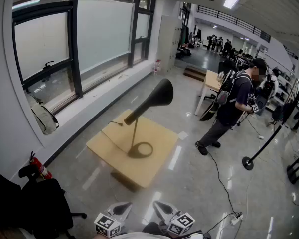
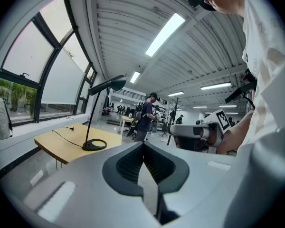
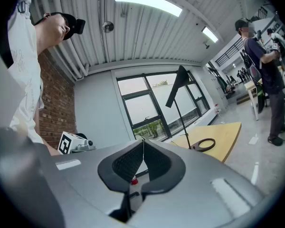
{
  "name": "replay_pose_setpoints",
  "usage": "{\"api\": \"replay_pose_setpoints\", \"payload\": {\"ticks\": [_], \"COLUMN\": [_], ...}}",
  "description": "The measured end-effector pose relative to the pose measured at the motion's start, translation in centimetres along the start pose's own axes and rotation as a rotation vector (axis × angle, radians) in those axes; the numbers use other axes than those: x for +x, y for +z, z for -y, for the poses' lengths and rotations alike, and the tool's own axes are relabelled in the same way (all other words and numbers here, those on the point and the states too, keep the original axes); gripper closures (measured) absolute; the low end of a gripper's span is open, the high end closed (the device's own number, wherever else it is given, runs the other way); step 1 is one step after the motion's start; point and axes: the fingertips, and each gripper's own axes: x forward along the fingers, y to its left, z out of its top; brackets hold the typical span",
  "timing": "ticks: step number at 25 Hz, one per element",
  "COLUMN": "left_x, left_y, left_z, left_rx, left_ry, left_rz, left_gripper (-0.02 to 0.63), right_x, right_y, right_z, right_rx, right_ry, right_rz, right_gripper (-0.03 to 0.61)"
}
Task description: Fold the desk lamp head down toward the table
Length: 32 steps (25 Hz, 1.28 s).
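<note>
A black desk lamp stands on a small wooden table (image 1: 107,149) in the middle of the floor. Its cone head (image 1: 157,96) tilts up to the right above a thin stem and a ring base (image 1: 141,150). My left gripper (image 1: 120,210) and right gripper (image 1: 162,209) sit at the bottom edge of the head view, well short of the table, both shut and holding nothing. In the left gripper view the lamp head (image 2: 109,84) stands far ahead of the closed gripper (image 2: 143,144). The right gripper view shows the lamp head (image 3: 179,82) beyond its own closed gripper (image 3: 143,139).
A person (image 1: 233,101) stands to the table's right, by a stanchion (image 1: 248,162) and a floor cable with a power strip (image 1: 236,218). A fire extinguisher (image 1: 40,168) and black chair (image 1: 36,204) are at the near left. A bag (image 1: 44,116) hangs below the window.
</note>
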Motion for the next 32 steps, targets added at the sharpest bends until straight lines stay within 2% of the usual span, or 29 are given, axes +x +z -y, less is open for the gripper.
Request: {"api": "replay_pose_setpoints", "payload": {"ticks": [19,32], "left_x": [-1.2,0.2], "left_y": [-0.3,-0.4], "left_z": [0.4,-0.5], "left_rx": [-0.009,-0.004], "left_ry": [0.001,0.016], "left_rz": [-0.001,-0.009], "left_gripper": [0.612,0.612], "right_x": [-0.8,0.0], "right_y": [-0.8,-0.8], "right_z": [-1.0,1.1], "right_rx": [-0.013,-0.013], "right_ry": [-0.022,-0.025], "right_rz": [-0.025,-0.033], "right_gripper": [0.555,0.565]}}
